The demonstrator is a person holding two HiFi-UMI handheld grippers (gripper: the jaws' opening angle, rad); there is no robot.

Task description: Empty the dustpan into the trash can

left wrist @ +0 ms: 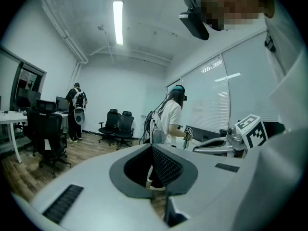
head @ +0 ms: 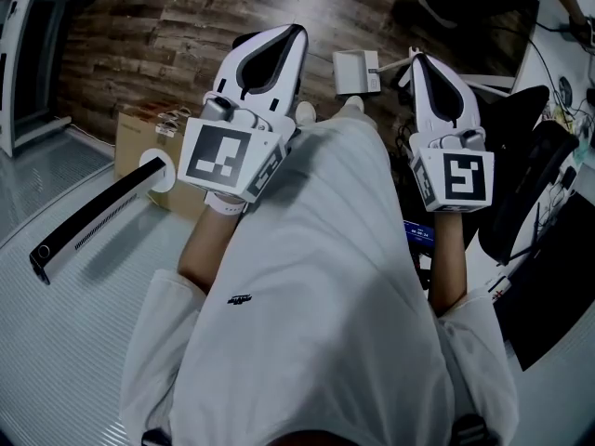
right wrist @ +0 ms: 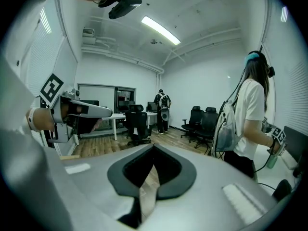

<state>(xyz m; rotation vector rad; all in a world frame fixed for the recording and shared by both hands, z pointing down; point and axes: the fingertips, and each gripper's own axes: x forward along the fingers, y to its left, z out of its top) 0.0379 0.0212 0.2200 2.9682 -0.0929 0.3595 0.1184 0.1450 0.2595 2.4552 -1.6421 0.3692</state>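
Head view: I cannot pick out the dustpan or the trash can with any certainty in any view. A white box-shaped thing (head: 356, 71) sits on the wooden floor (head: 158, 35), just ahead of the two gripper tips and between them.

Left gripper (head: 286, 33): jaws pressed together, nothing between them. Its own view shows the same, the dark pads meeting at the tip (left wrist: 152, 148). It is held level-ish in front of the wearer's white shirt (head: 316, 295).

Right gripper (head: 418, 61): jaws likewise closed and empty, confirmed in its own view (right wrist: 154, 146). It is carried beside the left one, the two apart and roughly parallel.

Left of the left gripper:
- a cardboard box (head: 139, 142) on the floor
- nearer the wearer, a long black bar (head: 93, 216) lying slantwise

Beyond the left gripper's tip:
- a standing person in a white T-shirt (left wrist: 171, 119)
- black office chairs (left wrist: 118, 124) farther back
- a second person (left wrist: 77, 109) at a far desk on the left

The right gripper's view shows the same standing person (right wrist: 250, 119) off to its right, and the chairs (right wrist: 202, 121) straight ahead.
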